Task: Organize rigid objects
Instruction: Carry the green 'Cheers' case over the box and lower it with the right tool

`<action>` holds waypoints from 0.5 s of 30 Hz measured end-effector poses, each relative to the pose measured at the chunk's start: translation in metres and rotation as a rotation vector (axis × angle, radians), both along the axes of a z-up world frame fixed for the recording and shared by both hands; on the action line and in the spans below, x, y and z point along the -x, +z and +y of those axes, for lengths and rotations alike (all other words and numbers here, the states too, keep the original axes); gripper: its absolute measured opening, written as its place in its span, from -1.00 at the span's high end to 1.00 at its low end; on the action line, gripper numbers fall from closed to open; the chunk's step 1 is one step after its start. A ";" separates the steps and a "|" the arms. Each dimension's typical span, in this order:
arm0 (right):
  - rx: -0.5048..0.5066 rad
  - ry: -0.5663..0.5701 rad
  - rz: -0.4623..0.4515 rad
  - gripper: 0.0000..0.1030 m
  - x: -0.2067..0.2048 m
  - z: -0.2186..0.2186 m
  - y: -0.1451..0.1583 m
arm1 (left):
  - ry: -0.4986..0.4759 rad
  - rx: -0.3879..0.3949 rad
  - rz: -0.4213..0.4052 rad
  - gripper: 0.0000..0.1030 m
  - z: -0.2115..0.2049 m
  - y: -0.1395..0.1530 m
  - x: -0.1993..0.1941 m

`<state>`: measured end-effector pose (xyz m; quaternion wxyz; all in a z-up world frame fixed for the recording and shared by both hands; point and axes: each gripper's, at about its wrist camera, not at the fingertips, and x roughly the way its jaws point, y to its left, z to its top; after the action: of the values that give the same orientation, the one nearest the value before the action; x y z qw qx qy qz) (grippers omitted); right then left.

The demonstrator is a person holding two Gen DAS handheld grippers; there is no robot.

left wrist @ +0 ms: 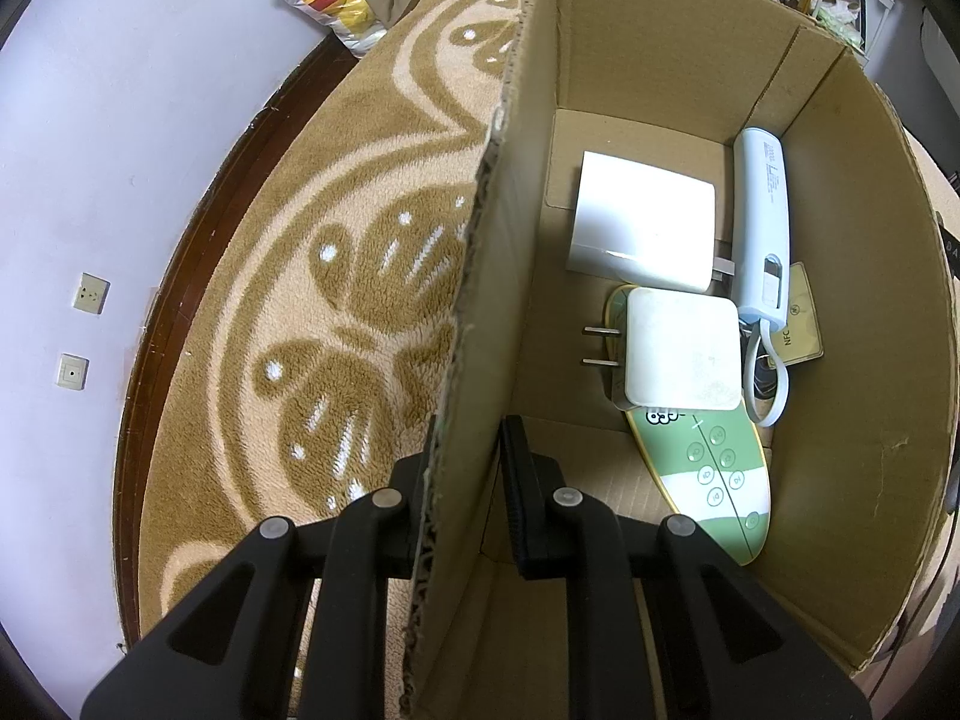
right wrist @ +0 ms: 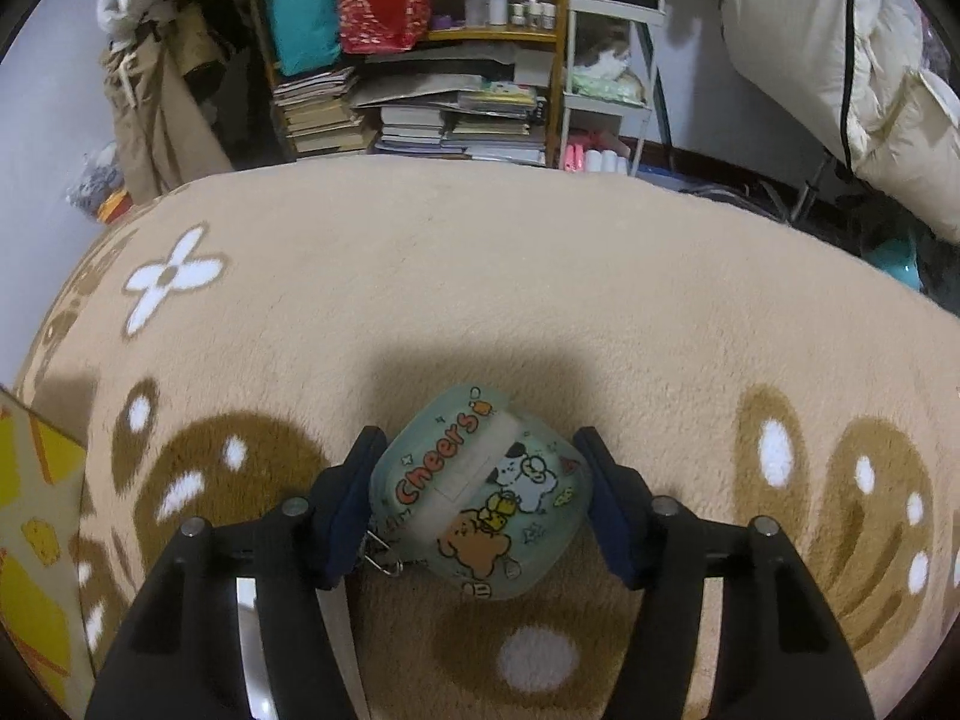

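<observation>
Cardboard box (left wrist: 630, 72): your left gripper (left wrist: 465, 480) clamps its near wall, fingers closed on it.
Earbud case (right wrist: 477, 492): on the carpet (right wrist: 480, 276), between your right gripper (right wrist: 480, 501)'s parted fingers, none visibly pressing.
Inside box: chargers, remote.

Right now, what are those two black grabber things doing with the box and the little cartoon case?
The left gripper is pinching the cardboard box's wall; chargers and a green remote already lie inside. The right gripper sits around the "Cheers" earbud case on the rug, with a small gap still showing on one side.
</observation>
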<state>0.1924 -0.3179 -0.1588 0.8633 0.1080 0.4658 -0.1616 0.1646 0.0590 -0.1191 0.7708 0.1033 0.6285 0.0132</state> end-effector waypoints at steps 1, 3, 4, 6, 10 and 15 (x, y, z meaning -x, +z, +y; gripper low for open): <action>0.003 0.009 -0.004 -0.32 0.001 0.002 0.001 | 0.001 -0.001 0.000 0.70 0.000 0.000 0.000; 0.032 0.028 -0.023 -0.32 0.004 0.006 0.007 | 0.000 0.000 0.000 0.70 0.000 0.000 0.000; 0.046 0.037 -0.042 -0.32 0.006 0.008 0.011 | 0.001 0.000 0.000 0.70 0.000 0.000 0.000; 0.064 0.050 -0.078 -0.32 0.011 0.013 0.021 | 0.001 0.000 0.001 0.70 0.000 0.000 -0.001; 0.067 0.078 -0.123 -0.32 0.011 0.024 0.040 | 0.001 0.000 0.000 0.70 0.000 0.000 0.000; 0.055 0.137 -0.176 -0.32 0.010 0.042 0.065 | 0.000 -0.004 0.000 0.69 0.000 -0.001 0.000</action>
<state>0.1820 -0.2764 -0.0933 0.9125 0.0661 0.3899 -0.1051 0.1650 0.0594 -0.1201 0.7707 0.1048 0.6284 0.0142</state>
